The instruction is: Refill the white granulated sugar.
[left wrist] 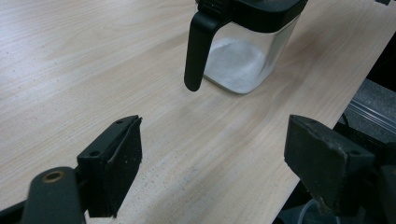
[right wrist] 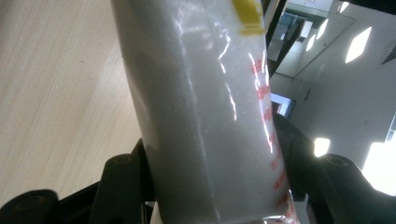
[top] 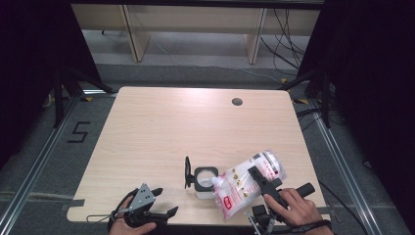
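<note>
A small clear jar [top: 205, 182] with a black rim stands near the table's front edge, its black lid [top: 187, 172] flipped up on the left side. Some white powder lies inside the jar [left wrist: 243, 60]. A clear bag of white powder with red print [top: 247, 183] lies tilted, its lower corner at the jar's mouth. My right gripper [top: 259, 180] is shut on the middle of the bag [right wrist: 205, 107], one jaw on each side. My left gripper [top: 165, 201] rests low at the front left, open and empty [left wrist: 210, 168], pointing at the jar from a short way off.
A round cable hole [top: 237, 102] sits at the table's far right. The wooden tabletop [top: 186, 127] stretches bare behind the jar. The front edge runs just under both hands. Black stands and cables flank the table on the floor.
</note>
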Available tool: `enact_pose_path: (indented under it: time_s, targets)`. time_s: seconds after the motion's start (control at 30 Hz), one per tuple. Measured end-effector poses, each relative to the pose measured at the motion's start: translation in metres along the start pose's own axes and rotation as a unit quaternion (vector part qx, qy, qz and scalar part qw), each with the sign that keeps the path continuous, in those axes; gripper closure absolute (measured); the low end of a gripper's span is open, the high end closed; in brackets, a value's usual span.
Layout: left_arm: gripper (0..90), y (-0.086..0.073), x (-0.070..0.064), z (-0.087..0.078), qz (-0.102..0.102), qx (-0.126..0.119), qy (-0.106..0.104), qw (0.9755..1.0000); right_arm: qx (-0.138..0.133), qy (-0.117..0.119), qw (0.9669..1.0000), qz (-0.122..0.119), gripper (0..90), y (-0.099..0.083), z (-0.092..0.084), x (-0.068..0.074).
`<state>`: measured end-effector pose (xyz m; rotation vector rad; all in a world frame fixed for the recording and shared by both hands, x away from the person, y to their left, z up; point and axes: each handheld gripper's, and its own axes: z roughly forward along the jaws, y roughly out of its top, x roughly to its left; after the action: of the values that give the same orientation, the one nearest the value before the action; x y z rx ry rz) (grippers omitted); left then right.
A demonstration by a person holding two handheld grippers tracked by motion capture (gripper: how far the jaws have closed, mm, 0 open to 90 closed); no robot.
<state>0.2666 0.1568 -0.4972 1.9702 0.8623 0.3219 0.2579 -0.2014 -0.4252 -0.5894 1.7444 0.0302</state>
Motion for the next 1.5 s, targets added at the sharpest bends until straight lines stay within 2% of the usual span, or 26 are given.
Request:
enact_pose_path:
  time_s: [0.17,0.23,0.3,0.33,0.4,0.43,0.53,0.63,0.7,0.8,0.9,0.97,1.03,1.07,1.13,1.23,1.33,1.43,1.5]
  targets:
    - [18.6,-0.0001,0.0001,0.0004,-0.001,-0.002,-0.001,1.0000,0.005,0.003,0.9999,0.014,48.9,0.0007,-0.0008,0.0023]
    - [18.6,-0.0001,0.0003,0.0002,0.001,-0.002,0.000,1.0000,0.006,0.009,0.9999,0.009,48.8,0.0014,-0.0013,0.0015]
    - [18.6,-0.0001,0.0001,0.0004,-0.001,-0.003,-0.001,1.0000,0.003,0.002,0.9999,0.015,48.9,0.0017,-0.0011,0.0024]
    - [18.6,-0.0001,0.0001,0.0004,-0.001,-0.003,-0.001,1.0000,-0.004,-0.001,1.0000,0.001,48.9,0.0022,-0.0004,0.0001]
    - [18.6,-0.0001,0.0004,0.0002,0.001,-0.002,0.000,1.0000,-0.007,-0.001,1.0000,0.001,48.9,0.0025,-0.0008,-0.0003]
    - [18.6,-0.0001,0.0004,0.0002,0.001,-0.002,0.000,1.0000,0.000,0.007,0.9999,0.007,48.9,0.0031,-0.0018,0.0003]
    - [18.6,-0.0001,0.0000,0.0001,0.000,-0.004,-0.001,1.0000,0.002,0.010,0.9998,0.018,48.9,0.0035,-0.0022,0.0021]
    - [18.6,-0.0001,0.0004,0.0001,0.001,-0.002,0.000,1.0000,-0.007,-0.001,1.0000,0.000,48.9,0.0023,-0.0008,-0.0006]
    - [18.6,-0.0001,0.0004,0.0001,0.002,-0.001,0.000,1.0000,0.002,0.002,0.9999,0.017,48.9,0.0013,-0.0018,0.0022]
    - [18.6,-0.0001,0.0000,0.0004,-0.001,-0.003,-0.001,1.0000,-0.002,0.000,1.0000,0.003,48.9,0.0003,-0.0004,0.0002]
    - [18.6,-0.0001,0.0000,0.0003,-0.001,-0.002,-0.001,1.0000,0.006,0.008,0.9999,0.014,48.9,0.0008,-0.0022,0.0013]
    - [18.6,0.0000,0.0002,0.0000,0.003,-0.001,-0.001,1.0000,-0.001,0.002,0.9999,0.012,48.9,0.0013,-0.0013,0.0014]
    - [18.6,-0.0001,0.0002,0.0001,0.002,-0.002,-0.001,1.0000,0.001,0.008,0.9999,0.009,48.9,0.0011,-0.0018,0.0004]
    - [18.6,-0.0001,0.0001,0.0003,-0.001,-0.002,-0.001,1.0000,0.003,0.011,0.9998,0.017,49.0,0.0007,-0.0018,0.0016]
    - [18.6,0.0000,0.0005,-0.0001,0.003,0.000,0.001,1.0000,0.005,0.008,0.9999,0.010,49.0,0.0009,-0.0017,0.0009]
    - [18.6,-0.0001,0.0001,0.0003,-0.001,-0.002,-0.001,1.0000,0.006,0.010,0.9998,0.017,49.0,0.0007,-0.0019,0.0015]
    - [18.6,-0.0001,0.0002,0.0000,0.003,-0.002,-0.002,1.0000,-0.001,0.002,0.9999,0.011,49.0,0.0011,-0.0017,0.0011]
    - [18.6,-0.0002,-0.0005,0.0005,-0.004,-0.003,0.000,1.0000,0.002,0.008,0.9999,0.011,49.0,0.0014,-0.0017,0.0007]
    - [18.6,-0.0001,0.0002,0.0001,0.003,-0.001,-0.001,1.0000,-0.001,0.005,0.9999,0.016,49.0,0.0015,-0.0017,0.0018]
